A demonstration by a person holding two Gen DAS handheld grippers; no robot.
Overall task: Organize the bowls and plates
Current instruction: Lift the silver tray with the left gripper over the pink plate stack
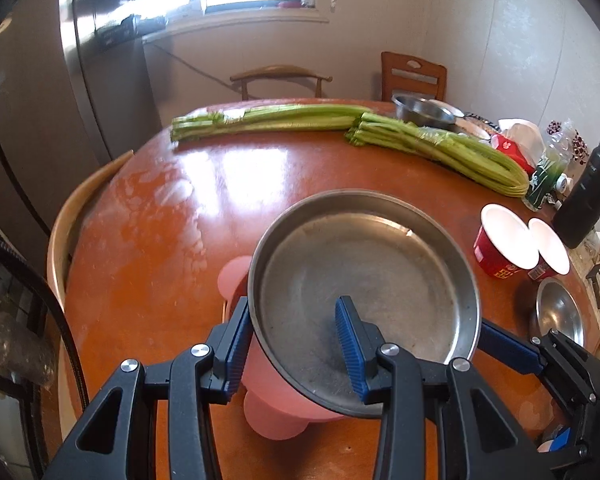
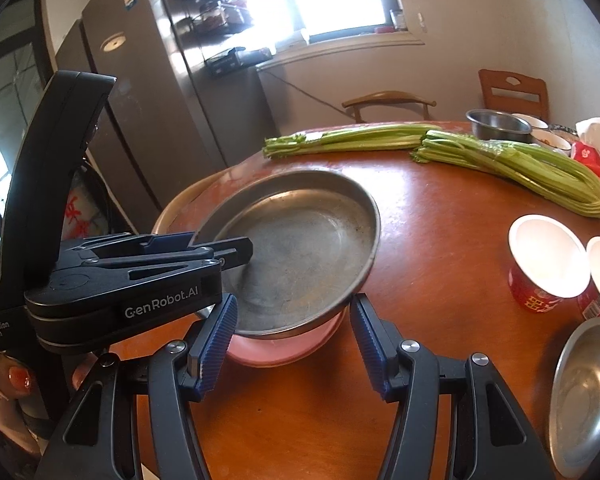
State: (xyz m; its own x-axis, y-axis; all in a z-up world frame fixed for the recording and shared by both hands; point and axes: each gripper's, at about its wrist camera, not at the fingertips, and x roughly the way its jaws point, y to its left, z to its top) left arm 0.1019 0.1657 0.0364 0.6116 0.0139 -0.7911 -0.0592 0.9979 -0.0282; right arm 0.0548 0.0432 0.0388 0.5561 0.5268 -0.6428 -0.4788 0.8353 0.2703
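Left tool: your left tool is clamped on the near rim of the steel plate, one blue pad inside, one outside.
Steel plate: it sits tilted on top of the pink bowl, which stands on the counter.
Right tool: your right tool hangs with jaws apart, holding nothing, just in front of the steel plate.
Small steel bowl: it rests on the counter to the right of the steel plate.
Celery: two bunches lie beyond the steel plate.
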